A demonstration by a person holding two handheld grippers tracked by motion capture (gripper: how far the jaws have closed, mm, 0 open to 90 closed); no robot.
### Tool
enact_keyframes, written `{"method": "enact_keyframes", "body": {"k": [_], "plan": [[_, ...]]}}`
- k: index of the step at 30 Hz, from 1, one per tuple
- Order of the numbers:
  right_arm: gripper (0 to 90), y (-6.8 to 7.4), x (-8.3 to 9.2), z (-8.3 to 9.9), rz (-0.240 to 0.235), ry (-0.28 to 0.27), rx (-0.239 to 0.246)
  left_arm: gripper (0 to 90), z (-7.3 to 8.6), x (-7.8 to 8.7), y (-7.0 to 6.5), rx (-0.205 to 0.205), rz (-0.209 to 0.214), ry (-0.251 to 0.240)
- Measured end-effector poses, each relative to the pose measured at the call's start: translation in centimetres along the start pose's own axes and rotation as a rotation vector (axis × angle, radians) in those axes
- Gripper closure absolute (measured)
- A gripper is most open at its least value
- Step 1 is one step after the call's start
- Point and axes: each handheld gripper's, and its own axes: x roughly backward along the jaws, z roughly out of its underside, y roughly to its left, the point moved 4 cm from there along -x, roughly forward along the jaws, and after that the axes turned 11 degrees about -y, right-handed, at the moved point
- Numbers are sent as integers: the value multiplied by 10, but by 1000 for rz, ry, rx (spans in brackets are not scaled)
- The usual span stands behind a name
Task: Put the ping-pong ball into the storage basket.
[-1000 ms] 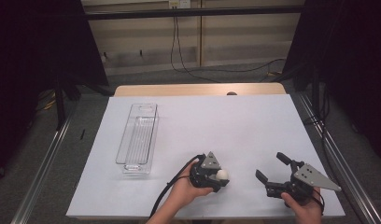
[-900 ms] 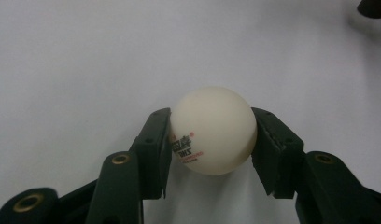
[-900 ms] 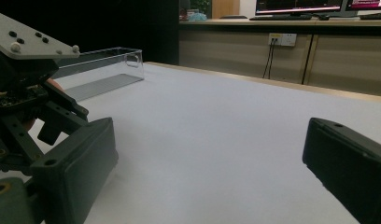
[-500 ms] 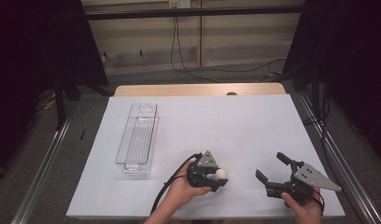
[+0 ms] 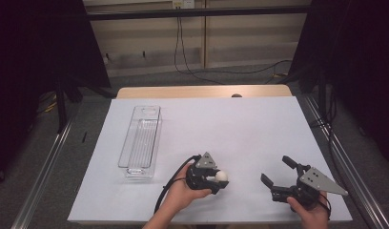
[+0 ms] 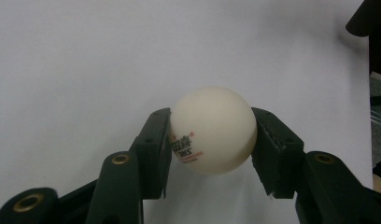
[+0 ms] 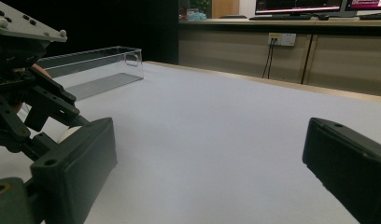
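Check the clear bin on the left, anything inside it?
The clear bin looks empty: through its walls I see a ribbed floor and the white table cover. The white ball isn't in it; the left gripper holds it.

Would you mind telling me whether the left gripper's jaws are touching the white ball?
Touching. In the left gripper view, the left gripper has both black jaws pressed against opposite sides of the white ball, with no gap visible.
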Motion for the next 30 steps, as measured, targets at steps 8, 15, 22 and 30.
{"method": "enact_keyframes", "body": {"k": [8,15,22,30], "plan": [[25,0,0,0,-1,1,3,511,0,7,4,16,-12,16],[25,-1,1,0,1,1,5,511,-2,11,7,32,-19,1],[25,0,0,0,2,0,9,511,-2,16,9,44,-26,-3],[25,2,0,-1,-10,1,12,511,-3,22,16,50,-39,-18]]}}
